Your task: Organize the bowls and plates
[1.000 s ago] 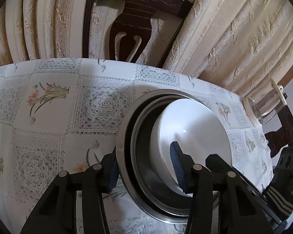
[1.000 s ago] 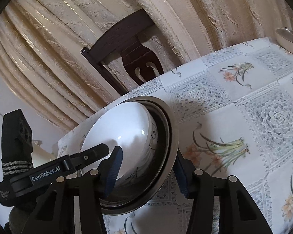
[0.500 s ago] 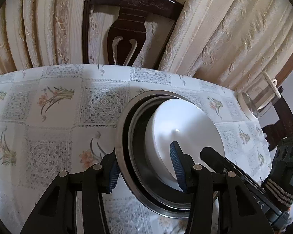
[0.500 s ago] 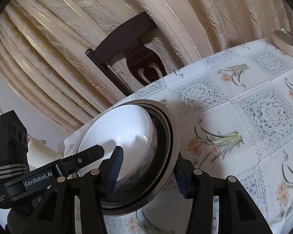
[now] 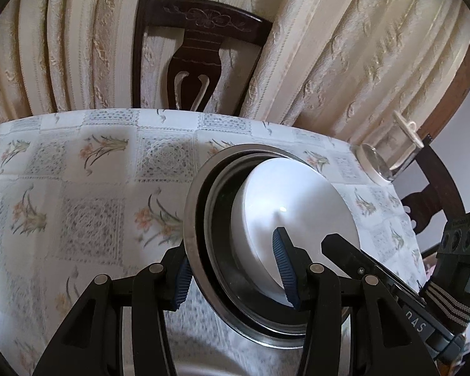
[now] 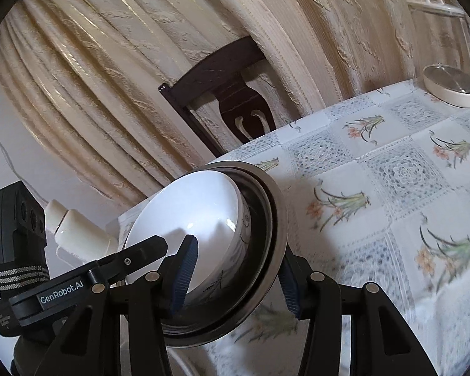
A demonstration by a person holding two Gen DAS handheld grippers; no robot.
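A white bowl [image 5: 297, 200] sits nested in a stack of steel bowls [image 5: 192, 219], and the whole stack is tilted and held off the floral tablecloth [image 5: 78, 188]. My left gripper [image 5: 232, 260] is shut on the stack's left wall, one blue pad outside the steel rim and one inside the white bowl. My right gripper [image 6: 238, 260] is shut on the opposite wall of the steel bowls [image 6: 275, 206], its left pad inside the white bowl [image 6: 197, 206]. Each view shows the other gripper's finger reaching into the bowl.
A dark wooden chair [image 5: 200, 53] stands against cream curtains beyond the table's far edge. A glass jar with a lid [image 6: 454, 84] stands at the table's far right corner. A white bottle-like object [image 6: 75, 235] shows off the table's left side.
Both grippers have drawn back toward the near side with the bowl stack, so more of the tablecloth, the chair and the jar show. The grip on the stack is unchanged.
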